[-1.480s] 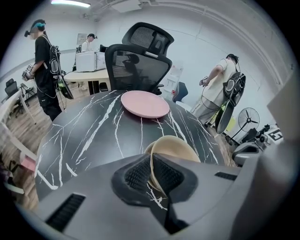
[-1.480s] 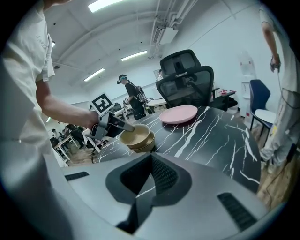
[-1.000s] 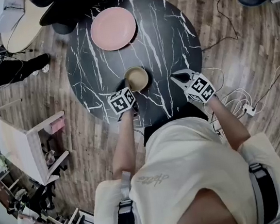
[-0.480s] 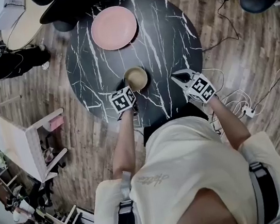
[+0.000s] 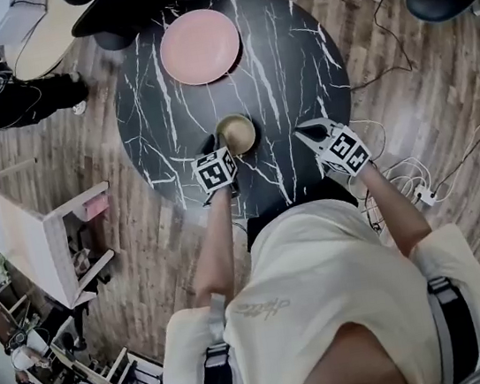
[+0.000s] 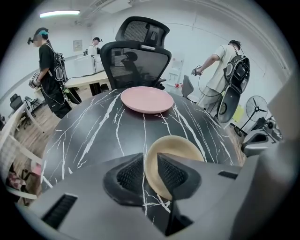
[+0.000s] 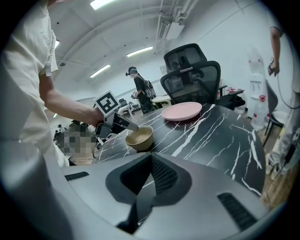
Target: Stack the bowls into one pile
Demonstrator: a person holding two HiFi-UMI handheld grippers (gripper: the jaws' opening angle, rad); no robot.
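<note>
The tan bowls [image 7: 139, 138] look nested in one pile on the counter [image 6: 89, 136]. They seem light, stiff and smooth, probably slippery, so the thin rim is the place to pinch. The left tool [image 6: 150, 171] straddles the near rim, its jaws opening and the pads no longer pressing. The right tool [image 7: 151, 164] is closed and empty, with the pile ahead to its left. Compared with a second ago, the pile and both tools sit where they were.
</note>
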